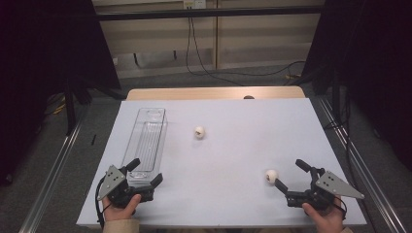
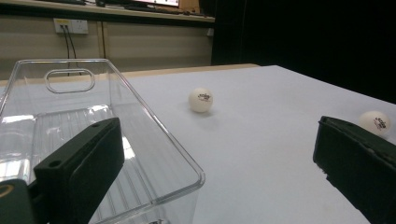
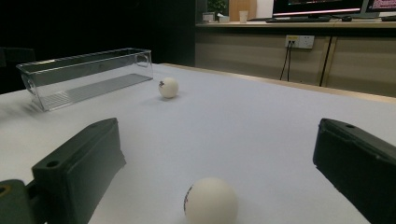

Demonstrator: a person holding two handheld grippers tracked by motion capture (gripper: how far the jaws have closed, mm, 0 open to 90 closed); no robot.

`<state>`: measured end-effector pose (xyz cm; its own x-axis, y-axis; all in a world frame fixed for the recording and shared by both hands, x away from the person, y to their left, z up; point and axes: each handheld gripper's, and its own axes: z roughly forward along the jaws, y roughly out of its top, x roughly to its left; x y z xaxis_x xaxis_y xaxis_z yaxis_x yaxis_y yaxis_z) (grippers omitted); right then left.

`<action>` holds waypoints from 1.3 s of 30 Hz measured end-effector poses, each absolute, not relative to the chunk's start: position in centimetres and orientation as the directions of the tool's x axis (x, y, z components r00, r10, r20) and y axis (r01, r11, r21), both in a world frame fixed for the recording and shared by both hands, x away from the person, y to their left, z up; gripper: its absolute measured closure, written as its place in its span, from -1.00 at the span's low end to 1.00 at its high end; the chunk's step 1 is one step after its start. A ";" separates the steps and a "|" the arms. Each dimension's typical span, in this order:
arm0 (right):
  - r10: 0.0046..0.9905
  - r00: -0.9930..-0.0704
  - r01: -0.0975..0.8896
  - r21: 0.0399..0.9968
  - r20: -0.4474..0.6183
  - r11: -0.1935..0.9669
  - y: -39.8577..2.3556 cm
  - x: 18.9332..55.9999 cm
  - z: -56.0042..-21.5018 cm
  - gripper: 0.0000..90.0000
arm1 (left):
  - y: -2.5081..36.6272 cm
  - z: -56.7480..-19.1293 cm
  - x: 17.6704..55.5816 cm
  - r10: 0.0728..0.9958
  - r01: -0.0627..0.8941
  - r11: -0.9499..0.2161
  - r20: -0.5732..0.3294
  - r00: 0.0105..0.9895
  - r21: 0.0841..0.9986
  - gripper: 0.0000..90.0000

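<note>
The right gripper (image 1: 287, 173), jaws apart, lines up on the near ping-pong ball (image 1: 271, 175) lying on the table (image 1: 233, 145); next it should close in. The left gripper (image 1: 145, 172), also spread, straddles the clear bin (image 1: 145, 141).

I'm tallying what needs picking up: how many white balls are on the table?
2. One ball lies mid-table, right of the clear bin. The other ball sits near the front, just ahead of the right tongs. The bin looks empty; none seems hidden.
</note>
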<state>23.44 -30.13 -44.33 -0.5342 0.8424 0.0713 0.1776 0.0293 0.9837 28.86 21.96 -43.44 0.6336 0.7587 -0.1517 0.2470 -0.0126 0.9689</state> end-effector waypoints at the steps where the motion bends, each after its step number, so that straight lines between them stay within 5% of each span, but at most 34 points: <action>1: 0.843 -0.533 0.177 0.984 0.069 0.031 -30.1 23.4 -44.3 -0.98 | 21.9 -43.4 28.9 0.757 0.246 -0.013 -0.151 0.635 0.969 -0.96; 39: 0.828 -0.555 0.175 0.984 0.074 0.030 -30.2 23.4 -44.0 -0.99 | 17.8 -42.5 29.5 0.702 0.264 -0.028 -0.170 0.692 0.964 -0.97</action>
